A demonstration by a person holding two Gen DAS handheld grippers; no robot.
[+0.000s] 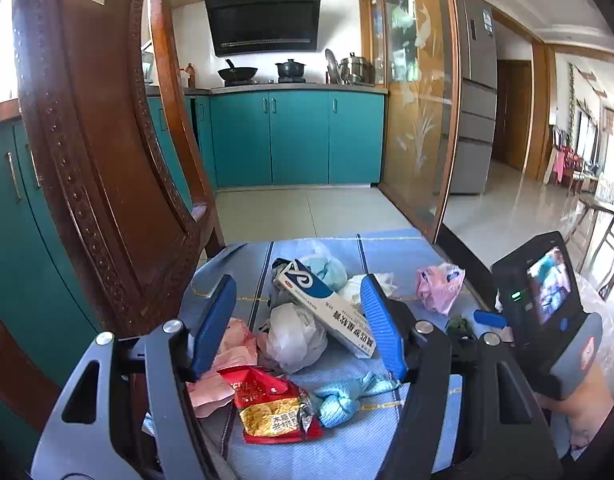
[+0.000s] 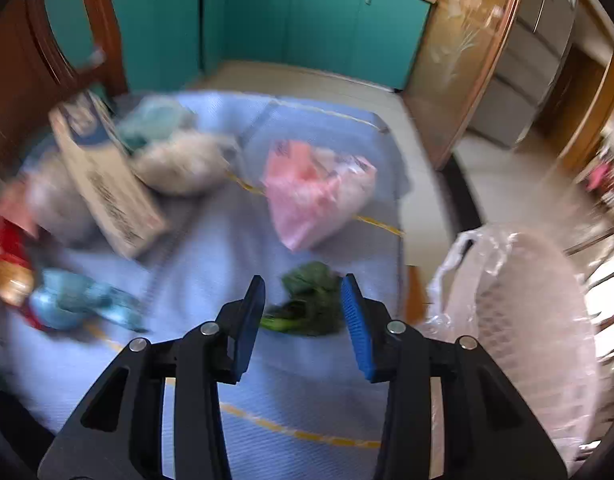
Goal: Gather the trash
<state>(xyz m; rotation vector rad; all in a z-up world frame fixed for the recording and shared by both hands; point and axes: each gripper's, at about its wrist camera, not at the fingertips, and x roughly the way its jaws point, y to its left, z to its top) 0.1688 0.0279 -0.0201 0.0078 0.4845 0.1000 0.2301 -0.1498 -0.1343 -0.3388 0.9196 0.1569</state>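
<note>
Trash lies on a blue tablecloth (image 1: 387,252). My left gripper (image 1: 298,292) hangs open above a white-and-blue carton (image 1: 327,308) and a white crumpled bag (image 1: 291,336), which sit between its fingers, untouched as far as I can see. A red snack packet (image 1: 271,404) and a knotted light-blue bag (image 1: 343,396) lie nearer. My right gripper (image 2: 303,280) points steeply down with a green leafy scrap (image 2: 307,300) between its blue fingers; the pads do not visibly press it. A pink bag (image 2: 311,188) lies beyond. The right wrist view is blurred.
A clear bag lining a pale bin (image 2: 507,300) stands just off the table's right edge. A carved wooden chair (image 1: 99,152) rises close on the left. Pink wrappers (image 1: 227,360) lie by the left finger. Teal cabinets (image 1: 299,136) and tiled floor lie beyond.
</note>
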